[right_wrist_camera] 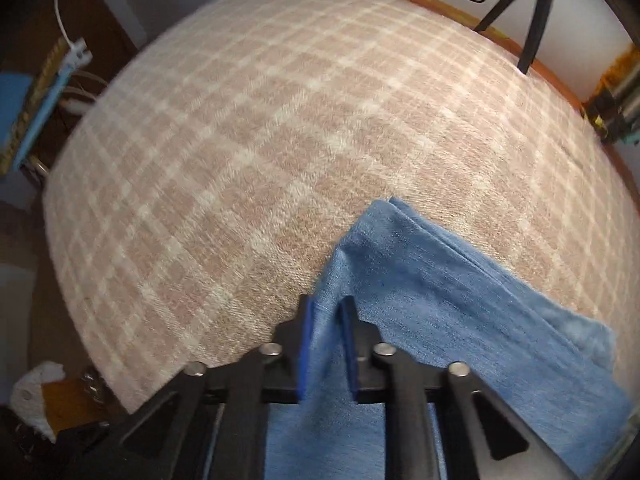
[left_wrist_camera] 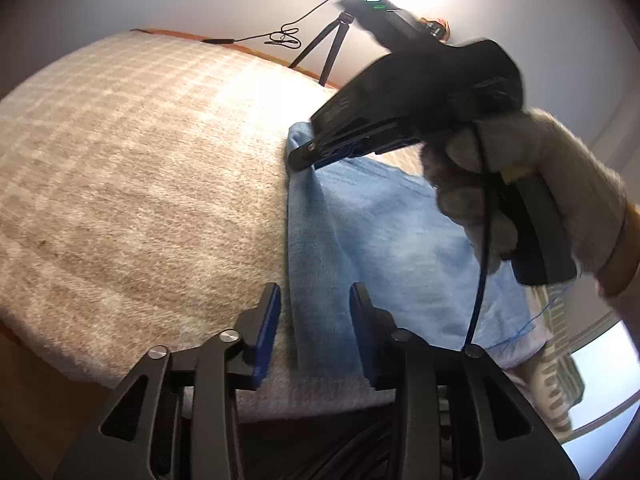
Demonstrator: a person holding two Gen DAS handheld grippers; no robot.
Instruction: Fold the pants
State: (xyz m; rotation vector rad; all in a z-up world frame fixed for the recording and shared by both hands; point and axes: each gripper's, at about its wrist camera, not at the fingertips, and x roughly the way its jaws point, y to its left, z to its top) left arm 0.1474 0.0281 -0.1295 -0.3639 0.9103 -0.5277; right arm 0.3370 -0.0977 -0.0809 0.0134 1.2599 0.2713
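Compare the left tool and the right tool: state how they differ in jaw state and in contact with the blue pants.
The left tool has its jaws apart, straddling the near edge of the blue pants without pinching it; the right tool is shut on a fold of the pants. The left tool sits at the near edge; the right tool grips the far corner. Both have black frames with blue pads.

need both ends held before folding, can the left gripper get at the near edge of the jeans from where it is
Probably yes: the left gripper is open with the jeans edge already between its fingers, nothing in the way. The right gripper pinches the far corner.
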